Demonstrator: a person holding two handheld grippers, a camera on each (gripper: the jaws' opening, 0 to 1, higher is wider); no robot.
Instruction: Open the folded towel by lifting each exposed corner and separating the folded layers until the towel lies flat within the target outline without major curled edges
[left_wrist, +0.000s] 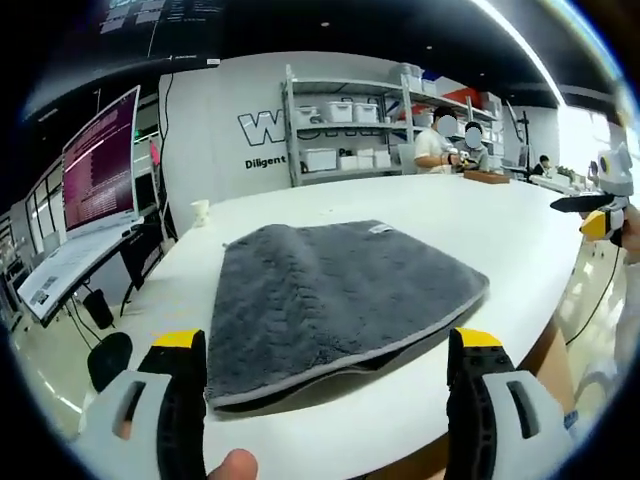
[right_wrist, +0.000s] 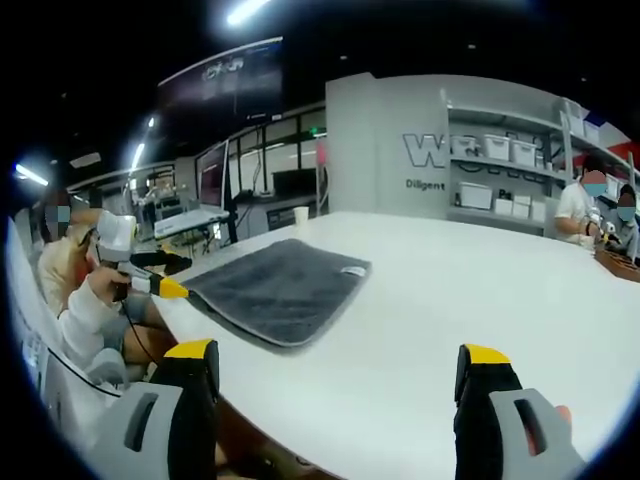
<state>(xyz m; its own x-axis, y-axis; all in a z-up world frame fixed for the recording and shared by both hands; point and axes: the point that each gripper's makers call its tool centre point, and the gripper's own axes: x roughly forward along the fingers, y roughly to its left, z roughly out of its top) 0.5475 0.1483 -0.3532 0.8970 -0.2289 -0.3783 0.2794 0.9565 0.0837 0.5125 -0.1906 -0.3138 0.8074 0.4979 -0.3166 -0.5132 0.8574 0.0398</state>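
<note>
Your grey towel (left_wrist: 335, 300) lies folded on the white worktop (left_wrist: 470, 210), close to its near edge (a small label shows at its far corner). Your left gripper (left_wrist: 330, 365) hangs just off that edge with jaws spread wide, grasping nothing. Your right gripper (right_wrist: 340, 375) is likewise released, hovering over the worktop's edge, well apart from the towel.

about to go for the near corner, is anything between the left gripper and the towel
Nothing visible does. The left gripper is open, its jaws straddling the near edge of the folded grey towel, with only bare white table between them.
</note>
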